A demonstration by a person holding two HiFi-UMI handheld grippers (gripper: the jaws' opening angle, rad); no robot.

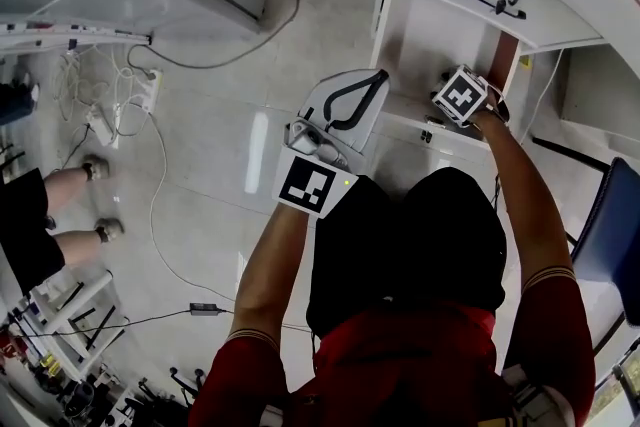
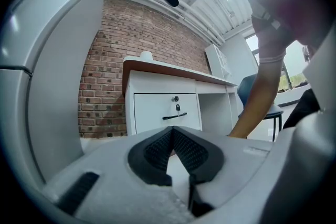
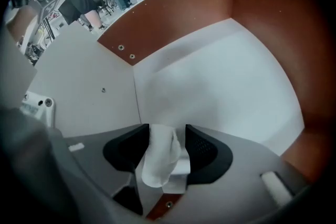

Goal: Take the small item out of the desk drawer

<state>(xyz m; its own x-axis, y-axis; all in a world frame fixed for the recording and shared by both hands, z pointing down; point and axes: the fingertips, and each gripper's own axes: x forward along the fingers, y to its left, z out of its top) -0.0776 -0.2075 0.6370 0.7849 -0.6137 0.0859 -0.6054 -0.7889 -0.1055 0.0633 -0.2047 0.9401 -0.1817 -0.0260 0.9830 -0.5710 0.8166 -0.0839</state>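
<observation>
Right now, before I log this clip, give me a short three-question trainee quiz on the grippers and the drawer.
1. True or false: the left gripper's jaws stand wide apart.
2. What sits between the right gripper's jaws? A) a pen B) a white wad C) nothing
3. Fill in: the right gripper reaches into the open ____.
Key: 1 false, they are together with nothing between them; 2 B, with the jaws open around it; 3 drawer.
</observation>
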